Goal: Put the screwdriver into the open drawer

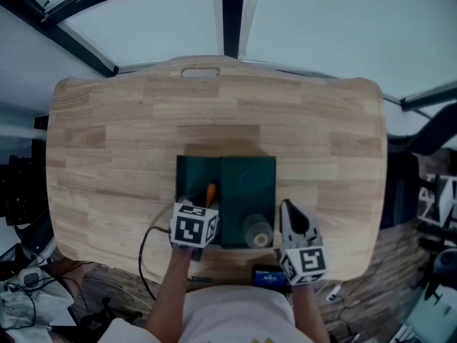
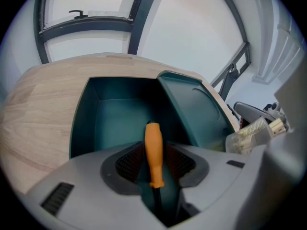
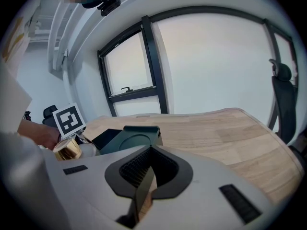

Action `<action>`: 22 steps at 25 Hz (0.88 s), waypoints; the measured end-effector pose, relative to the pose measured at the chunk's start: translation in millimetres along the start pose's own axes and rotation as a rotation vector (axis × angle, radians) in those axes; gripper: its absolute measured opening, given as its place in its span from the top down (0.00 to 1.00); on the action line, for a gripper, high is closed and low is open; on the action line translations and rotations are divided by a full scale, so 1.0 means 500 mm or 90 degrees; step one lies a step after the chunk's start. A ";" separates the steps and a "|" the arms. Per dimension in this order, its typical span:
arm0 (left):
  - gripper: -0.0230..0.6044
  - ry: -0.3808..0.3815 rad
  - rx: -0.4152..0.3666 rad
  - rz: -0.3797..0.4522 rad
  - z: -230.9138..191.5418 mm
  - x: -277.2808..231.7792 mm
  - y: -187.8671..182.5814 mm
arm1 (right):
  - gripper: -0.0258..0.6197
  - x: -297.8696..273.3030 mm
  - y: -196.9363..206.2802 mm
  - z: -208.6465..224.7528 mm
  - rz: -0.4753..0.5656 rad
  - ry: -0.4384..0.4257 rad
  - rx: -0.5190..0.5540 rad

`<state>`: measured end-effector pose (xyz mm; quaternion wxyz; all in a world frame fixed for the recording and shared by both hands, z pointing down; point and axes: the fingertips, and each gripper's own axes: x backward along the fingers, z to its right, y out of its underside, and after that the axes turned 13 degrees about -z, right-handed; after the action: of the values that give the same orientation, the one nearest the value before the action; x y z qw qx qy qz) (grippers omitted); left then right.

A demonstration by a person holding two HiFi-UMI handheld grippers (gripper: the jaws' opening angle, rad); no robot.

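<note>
Task near completion: the left gripper (image 2: 154, 151) hangs over the open drawer (image 2: 96, 123), jaws slack around the orange-handled screwdriver (image 2: 153, 143), which stands loose between them and is not yet seen lying inside; the right gripper (image 3: 145, 172) is closed and empty.

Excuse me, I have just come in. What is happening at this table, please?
A person works at a wooden table with a gripper in each hand. The left gripper hangs over the open dark green drawer, with the orange-handled screwdriver between its jaws; the pads stand apart and do not seem to press on it. The right gripper is held beside the drawer, shut and empty.
</note>
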<state>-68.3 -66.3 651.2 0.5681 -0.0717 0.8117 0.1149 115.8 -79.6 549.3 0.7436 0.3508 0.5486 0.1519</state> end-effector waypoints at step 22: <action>0.74 0.016 0.035 0.062 -0.007 0.061 -0.007 | 0.97 0.036 -0.016 -0.009 0.028 0.006 0.002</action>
<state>-81.4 -70.1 623.4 0.5534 -0.0179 0.8242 0.1192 116.7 -72.8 530.2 0.7371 0.3632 0.5442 0.1694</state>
